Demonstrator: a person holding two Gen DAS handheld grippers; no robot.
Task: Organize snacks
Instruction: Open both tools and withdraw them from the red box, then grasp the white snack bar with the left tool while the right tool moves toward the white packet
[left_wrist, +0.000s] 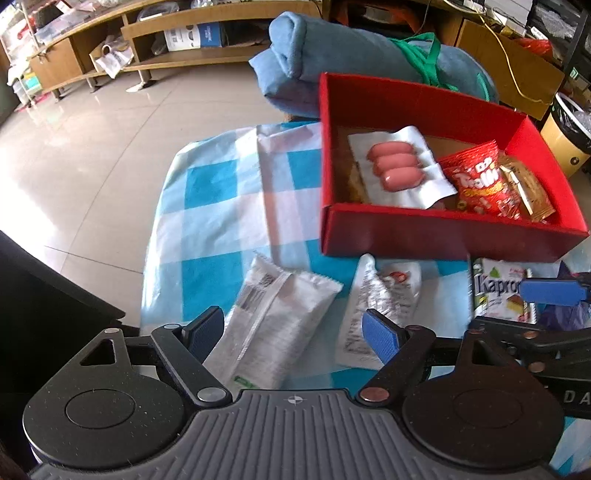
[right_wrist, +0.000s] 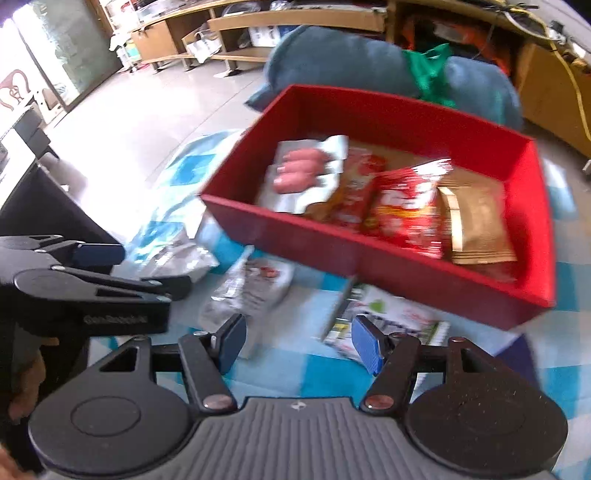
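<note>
Left tongs (left_wrist: 293, 328) wide, empty, over long white plastic snack packet (left_wrist: 273, 325). Right tongs (right_wrist: 297, 345) narrower, empty. Red cardboard box (left_wrist: 436, 236) w/ snacks at 1 o'clock on blue-checked bench (left_wrist: 207, 192).

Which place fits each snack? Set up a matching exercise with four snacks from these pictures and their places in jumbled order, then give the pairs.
Things:
1. sausage pack
2. red snack bag
3. long white packet
4. Kapron box

Places:
A. on the checked cloth, between the left gripper fingers
B. on the cloth just below the red box, right end
C. in the red box, left part
D. in the red box, beside a brown packet

Pairs: 1-C, 2-D, 3-A, 4-B
</note>
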